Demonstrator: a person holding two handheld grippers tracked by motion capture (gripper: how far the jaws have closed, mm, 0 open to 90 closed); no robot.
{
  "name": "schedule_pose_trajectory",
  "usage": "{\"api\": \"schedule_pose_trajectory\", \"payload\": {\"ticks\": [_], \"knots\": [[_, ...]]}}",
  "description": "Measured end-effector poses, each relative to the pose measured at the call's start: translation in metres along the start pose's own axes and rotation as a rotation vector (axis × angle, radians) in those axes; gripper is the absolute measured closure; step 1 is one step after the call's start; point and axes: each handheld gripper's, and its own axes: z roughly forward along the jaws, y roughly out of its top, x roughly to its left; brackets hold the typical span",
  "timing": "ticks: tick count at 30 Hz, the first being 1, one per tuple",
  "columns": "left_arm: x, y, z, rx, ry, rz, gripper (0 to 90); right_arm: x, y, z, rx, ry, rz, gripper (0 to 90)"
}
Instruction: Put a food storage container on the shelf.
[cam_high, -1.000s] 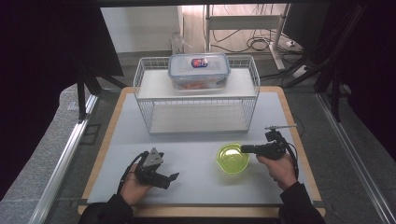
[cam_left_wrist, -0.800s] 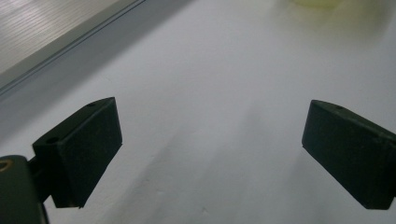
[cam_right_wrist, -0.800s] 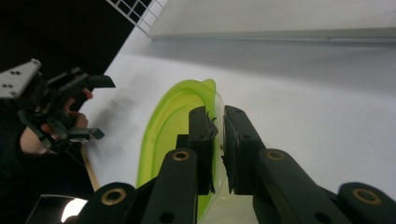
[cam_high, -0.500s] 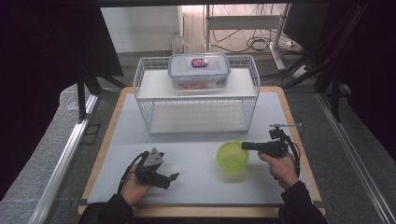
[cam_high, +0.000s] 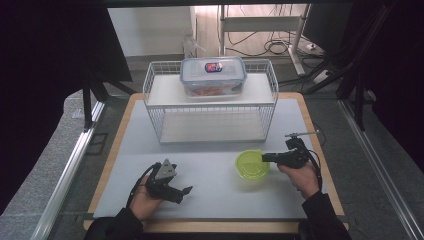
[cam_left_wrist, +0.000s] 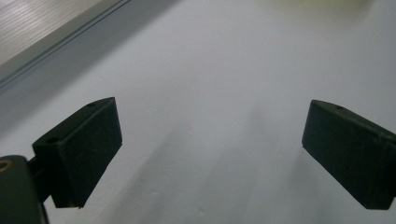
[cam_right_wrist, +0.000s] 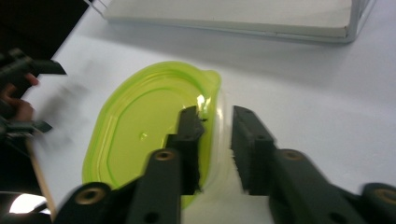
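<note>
Dark curtains close in the room around my desk, where a white wire rack stands at the far side with a lidded food box on its top shelf. Half a second ago and a second ago the green container sat at about the same spot, with my right tongs at its right rim; since then those tongs have just been opening. In the right gripper view the right tongs now stand a little apart, one jaw over the green lid, the other outside the rim, with the container's edge in the gap, and the pads do not seem to press on it. I judge that I have just let go of the container after setting it down near the right front of the desk, in front of the rack. My left tongs lie low near the front left, well apart from the container, and in the left gripper view they gape wide over bare desk, holding nothing.
</note>
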Motion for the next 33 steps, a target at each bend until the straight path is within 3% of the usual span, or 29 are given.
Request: {"api": "schedule_pose_trajectory", "payload": {"ticks": [2, 4, 9, 14, 20, 26, 33], "knots": [[0.0, 0.0, 0.0, -0.002, 0.001, 0.001, 4.4, -0.005, 0.0, 0.001, -0.006, 0.021, 0.026, 65.8], [0.0, 0.0, 0.0, -0.003, 0.001, -0.001, 4.4, -0.007, 0.0, 0.002, -0.006, 0.015, 0.02, 62.1], [0.0, 0.0, 0.0, -0.001, 0.001, 0.0, 4.4, -0.01, 0.003, 0.005, -0.006, 0.039, 0.032, 62.3], [0.0, 0.0, 0.0, 0.001, -0.001, -0.001, 4.4, -0.012, 0.005, 0.006, 0.015, 0.113, 0.061, 79.0], [0.0, 0.0, 0.0, 0.002, 0.0, 0.005, 4.4, -0.008, 0.007, 0.005, 0.035, 0.116, 0.054, 80.7], [0.0, 0.0, 0.0, 0.003, 0.001, 0.009, 4.4, -0.004, 0.008, 0.003, 0.019, 0.16, 0.065, 81.8], [-0.001, 0.0, 0.0, 0.001, 0.002, 0.004, 4.4, -0.003, 0.009, 0.001, 0.003, 0.15, 0.068, 82.0]]}}
